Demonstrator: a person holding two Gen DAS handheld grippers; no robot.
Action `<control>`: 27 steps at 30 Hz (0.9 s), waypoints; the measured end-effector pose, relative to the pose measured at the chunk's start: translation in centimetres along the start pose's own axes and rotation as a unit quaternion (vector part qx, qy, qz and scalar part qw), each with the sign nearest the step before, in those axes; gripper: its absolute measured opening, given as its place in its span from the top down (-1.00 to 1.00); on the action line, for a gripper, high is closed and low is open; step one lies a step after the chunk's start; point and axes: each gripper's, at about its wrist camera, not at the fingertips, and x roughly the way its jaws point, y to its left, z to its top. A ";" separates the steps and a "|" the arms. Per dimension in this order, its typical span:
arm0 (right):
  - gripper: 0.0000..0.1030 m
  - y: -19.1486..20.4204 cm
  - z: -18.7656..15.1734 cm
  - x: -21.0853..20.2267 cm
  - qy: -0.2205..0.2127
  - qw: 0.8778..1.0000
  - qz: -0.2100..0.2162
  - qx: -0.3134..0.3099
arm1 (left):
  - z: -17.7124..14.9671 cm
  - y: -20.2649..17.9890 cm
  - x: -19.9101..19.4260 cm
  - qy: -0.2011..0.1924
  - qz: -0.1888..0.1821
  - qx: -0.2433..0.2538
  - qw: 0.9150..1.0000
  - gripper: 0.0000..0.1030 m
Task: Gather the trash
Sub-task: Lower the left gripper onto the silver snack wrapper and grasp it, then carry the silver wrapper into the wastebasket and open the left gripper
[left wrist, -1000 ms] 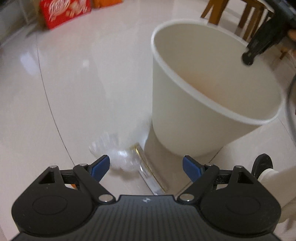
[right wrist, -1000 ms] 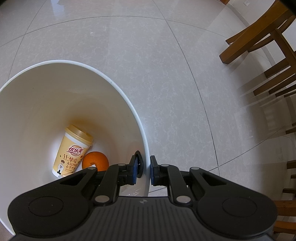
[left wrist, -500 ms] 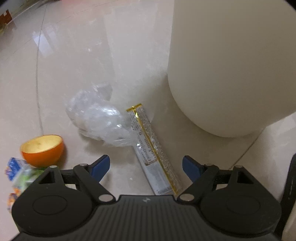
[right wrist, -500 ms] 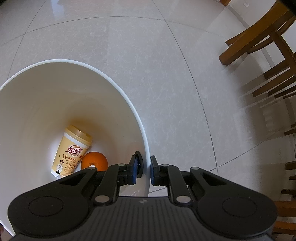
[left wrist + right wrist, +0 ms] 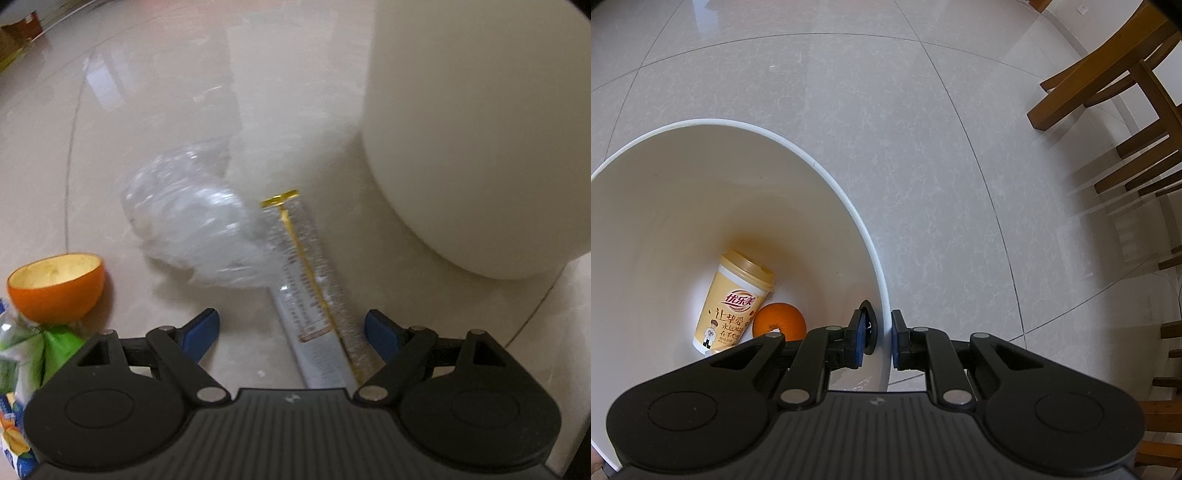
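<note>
Trash lies on the pale tiled floor (image 5: 155, 110) beside the white bin (image 5: 480, 147) in the left wrist view. A long silver wrapper (image 5: 314, 295) with a gold seam and fine print lies flat just beside the bin's base, its far end closed by a gold strip. A crumpled clear plastic bag (image 5: 195, 225), blurred, rests against the wrapper on the side away from the bin. Farther from the bin sits a hollowed orange half (image 5: 55, 288), cut side up, with green and blue packaging (image 5: 22, 354) touching it at the frame edge. The left claw (image 5: 291, 328) hangs low over the wrapper's near end with its blue-padded fingers spread wide and nothing between them.

In the right wrist view the bin (image 5: 701, 206) is seen from above, tilted. Inside at the bottom lie a tan milk-tea cup (image 5: 733, 299) with red lettering and a whole orange (image 5: 779, 321) touching it. The right claw (image 5: 877, 339) is clamped on the bin's rim, one pad inside the wall and one outside. Beyond the bin, wooden chair legs (image 5: 1108, 74) stand on the floor.
</note>
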 end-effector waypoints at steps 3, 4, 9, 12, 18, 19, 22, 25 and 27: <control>0.68 0.0 0.0 0.0 0.000 1.000 0.000 0.000 | -0.1 0.5 -0.4 -0.010 0.003 -0.014 1.000 -0.42; 0.68 0.0 0.0 0.0 0.000 1.000 0.000 0.000 | 0.0 0.4 -0.5 -0.011 0.002 -0.015 1.000 -0.36; 0.67 0.1 0.0 0.0 -0.001 1.000 -0.001 -0.001 | 0.6 -0.8 -0.7 -0.020 -0.001 -0.004 1.000 -0.07; 0.67 0.1 0.0 0.0 -0.001 1.000 -0.001 0.000 | 0.7 -1.1 -1.0 -0.022 -0.003 -0.004 1.000 0.27; 0.68 0.2 0.0 0.1 -0.002 1.000 -0.001 -0.001 | -0.1 -0.5 -1.7 -0.013 -0.016 -0.003 1.000 0.35; 0.68 0.2 0.0 0.0 -0.002 1.000 0.000 0.000 | -0.2 -0.7 -1.9 -0.011 -0.017 0.001 1.000 0.36; 0.68 0.2 0.0 0.0 -0.002 1.000 0.000 0.000 | -0.7 -0.5 -2.5 -0.002 -0.027 0.012 1.000 0.40; 0.68 0.2 -0.1 0.0 -0.002 1.000 0.000 0.000 | -1.1 -0.7 -3.5 0.004 -0.035 0.040 0.999 0.41; 0.68 0.2 -0.1 0.0 -0.002 1.000 0.000 0.000 | -1.3 -0.5 -4.3 0.010 -0.044 0.052 0.998 0.41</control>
